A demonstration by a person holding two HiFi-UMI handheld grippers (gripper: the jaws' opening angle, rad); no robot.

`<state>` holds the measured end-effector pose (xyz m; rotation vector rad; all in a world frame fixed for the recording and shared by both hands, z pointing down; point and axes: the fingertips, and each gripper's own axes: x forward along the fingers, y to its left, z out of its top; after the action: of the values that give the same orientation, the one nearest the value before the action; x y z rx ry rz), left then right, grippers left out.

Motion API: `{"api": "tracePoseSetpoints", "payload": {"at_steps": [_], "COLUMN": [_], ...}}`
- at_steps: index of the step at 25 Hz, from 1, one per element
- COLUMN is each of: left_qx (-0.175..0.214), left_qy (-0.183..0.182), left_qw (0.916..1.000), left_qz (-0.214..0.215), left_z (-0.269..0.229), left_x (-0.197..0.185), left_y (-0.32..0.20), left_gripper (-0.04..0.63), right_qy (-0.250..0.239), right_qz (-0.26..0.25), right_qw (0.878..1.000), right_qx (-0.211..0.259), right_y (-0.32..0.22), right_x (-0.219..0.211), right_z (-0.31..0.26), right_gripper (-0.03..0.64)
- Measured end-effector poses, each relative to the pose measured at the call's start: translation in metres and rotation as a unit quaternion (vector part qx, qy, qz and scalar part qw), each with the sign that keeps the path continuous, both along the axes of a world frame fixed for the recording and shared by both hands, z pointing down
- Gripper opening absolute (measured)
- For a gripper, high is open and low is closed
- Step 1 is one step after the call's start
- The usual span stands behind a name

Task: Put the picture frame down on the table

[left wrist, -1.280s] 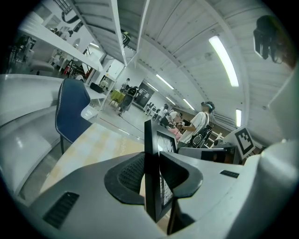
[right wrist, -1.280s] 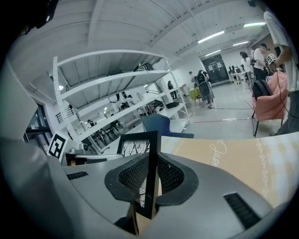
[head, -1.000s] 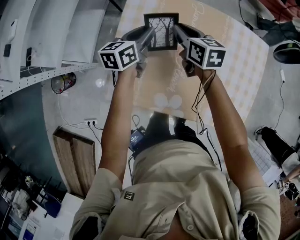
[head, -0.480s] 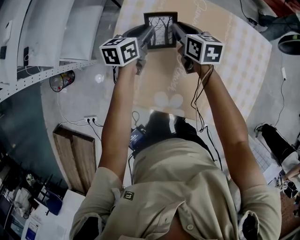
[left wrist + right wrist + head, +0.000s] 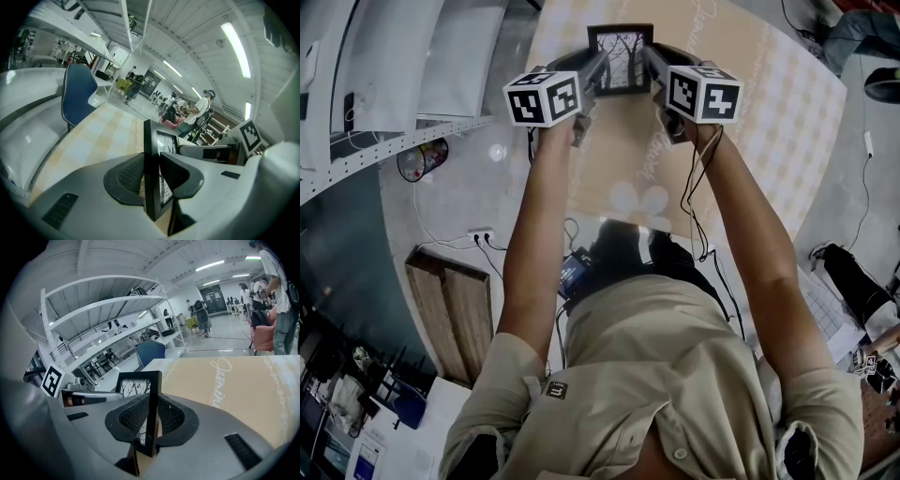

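A small black picture frame point(image 5: 621, 58) with a bare-tree print is held upright over the beige table point(image 5: 769, 122) at the top of the head view. My left gripper point(image 5: 598, 70) is shut on its left edge, my right gripper point(image 5: 648, 64) on its right edge. In the left gripper view the frame's point(image 5: 152, 173) side rail sits clamped between the two dark pads. The right gripper view shows the other rail of the frame point(image 5: 152, 413) pinched the same way, with the left gripper's body point(image 5: 89, 394) beyond it. Whether the frame's bottom edge touches the table is hidden.
A blue chair point(image 5: 77, 98) stands at the table's far side, with white shelving point(image 5: 108, 319) behind it. The tablecloth carries cursive lettering point(image 5: 225, 385). Cables and a socket strip point(image 5: 483, 246) lie on the floor by the person's legs. People stand in the distance point(image 5: 201, 110).
Both grippers and the frame have sunk toward the table together, drifting slightly up in the head view. The grip on the frame is unchanged.
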<state>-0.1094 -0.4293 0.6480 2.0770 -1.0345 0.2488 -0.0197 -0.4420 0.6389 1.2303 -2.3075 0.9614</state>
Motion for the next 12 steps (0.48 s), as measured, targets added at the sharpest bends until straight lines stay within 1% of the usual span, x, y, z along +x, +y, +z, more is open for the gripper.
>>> {"api": "tracePoseSetpoints", "payload": {"at_steps": [2, 7, 12], "left_qx": [-0.001, -0.005, 0.003], "left_qy": [-0.006, -0.039, -0.066], "left_qw": [1.0, 0.9992, 0.9978], "left_qz": [0.002, 0.005, 0.008], "left_z": [0.003, 0.014, 0.019], "left_x": [0.0, -0.005, -0.005], "left_y": [-0.001, -0.004, -0.007], "left_gripper": [0.098, 0.106, 0.115], "right_qy": [0.003, 0.012, 0.021], "right_qz": [0.001, -0.002, 0.0], "right_qw": [1.0, 1.0, 1.0], "right_qx": [0.0, 0.001, -0.001], "right_y": [-0.001, -0.004, -0.008], "right_x": [0.0, -0.006, -0.005], "right_z": [0.002, 0.005, 0.011], "right_gripper": [0.066, 0.063, 0.063]}}
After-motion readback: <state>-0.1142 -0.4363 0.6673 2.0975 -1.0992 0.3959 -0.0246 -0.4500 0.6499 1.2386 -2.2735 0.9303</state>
